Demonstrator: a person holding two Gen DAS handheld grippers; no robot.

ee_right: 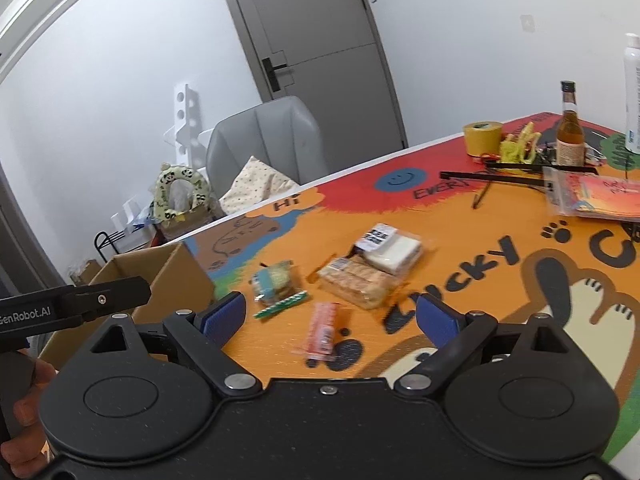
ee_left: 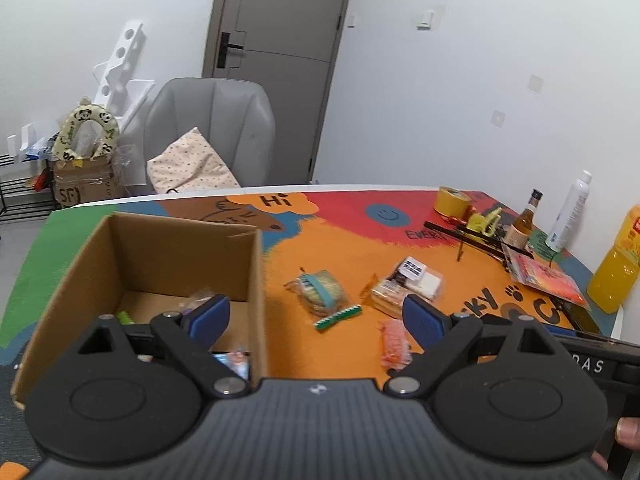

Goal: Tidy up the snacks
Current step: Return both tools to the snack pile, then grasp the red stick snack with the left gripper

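An open cardboard box stands at the left of the colourful table mat, with several small snack packets on its floor. My left gripper is open and empty, its left finger over the box and its right finger over the mat. On the mat lie a green-banded cookie pack, a green strip, a pink packet, a bread pack and a white pack with a black label. My right gripper hangs open and empty just short of the pink packet.
Far right on the table stand a yellow tape roll, a brown bottle, a white spray bottle and an orange drink bottle. A red pouch and black rods lie nearby. A grey chair sits behind the table.
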